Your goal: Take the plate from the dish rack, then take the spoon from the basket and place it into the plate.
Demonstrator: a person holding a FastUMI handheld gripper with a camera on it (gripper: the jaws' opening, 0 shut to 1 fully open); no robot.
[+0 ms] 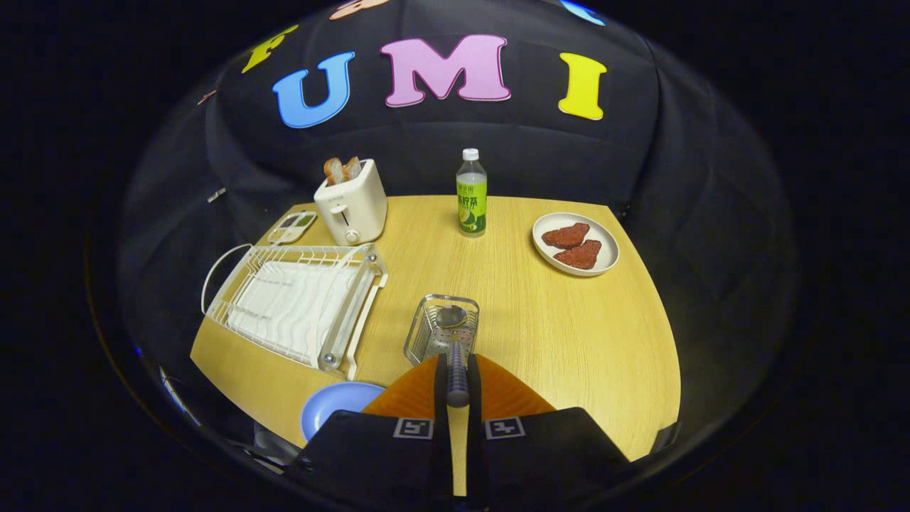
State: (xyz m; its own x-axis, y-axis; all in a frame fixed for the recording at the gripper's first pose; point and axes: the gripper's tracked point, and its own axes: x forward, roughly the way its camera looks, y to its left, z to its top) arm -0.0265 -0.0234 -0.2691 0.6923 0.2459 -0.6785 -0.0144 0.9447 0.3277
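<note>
Clamped narrow, the claw (pixel 458 387) holds the spoon (pixel 455 341) by its handle, both fingers (pixel 440 384) pressing its sides. The spoon's round metal bowl lies over the wire basket (pixel 441 329), just ahead of the fingertips; whether it touches the wire cannot be told.

Pale wood with a fine grain, the worktop (pixel 554 334) carries everything else. A white wire dish rack (pixel 295 302) with a ribbed drip tray sits along the left edge, its slots bare. At the near left corner lies the blue plate (pixel 334 409), partly hidden behind the claw's body, so only part of its rim and well shows. Next comes a cream toaster (pixel 352 206) at the far left corner with two slices of bread standing in it; a small white device (pixel 292 227) lies just left of it, too small to make out. Near the far right corner a white plate (pixel 576 244) holds two reddish-brown pieces of food (pixel 573 244). A clear bottle (pixel 471 193) with a white cap stands at the far edge; its green-yellow label bears writing too small to read.
</note>
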